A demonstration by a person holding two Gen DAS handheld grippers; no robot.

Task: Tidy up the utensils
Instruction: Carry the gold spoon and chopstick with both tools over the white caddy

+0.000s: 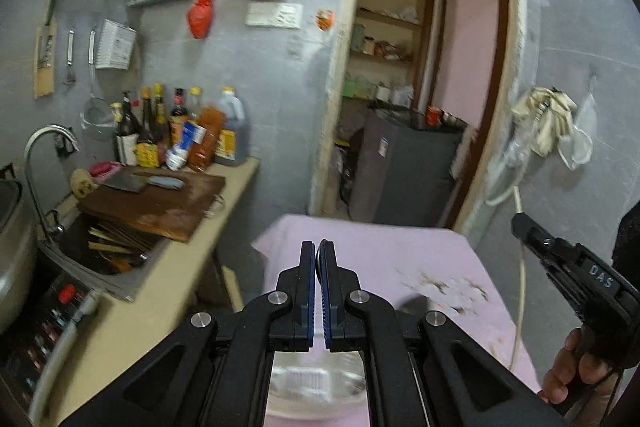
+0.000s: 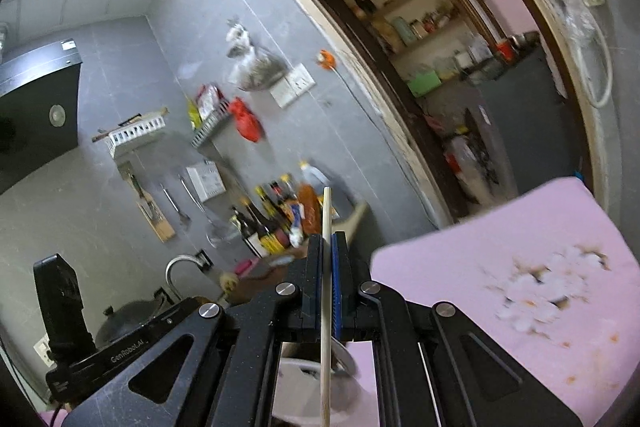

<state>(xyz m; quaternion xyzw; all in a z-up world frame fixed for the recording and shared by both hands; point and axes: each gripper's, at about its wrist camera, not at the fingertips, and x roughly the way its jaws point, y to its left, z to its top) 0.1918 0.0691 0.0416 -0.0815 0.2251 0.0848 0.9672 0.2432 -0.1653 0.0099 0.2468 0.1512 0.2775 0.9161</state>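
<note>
The right claw (image 2: 329, 247) is clamped on a pale chopstick (image 2: 326, 291) that stands up past its tips, above the pink-clothed desk (image 2: 520, 247). The left claw (image 1: 319, 259) is pinched on a thin dark-rimmed piece (image 1: 319, 254), too edge-on to identify. Beyond, chopsticks lie in the sink (image 1: 116, 247)
</note>
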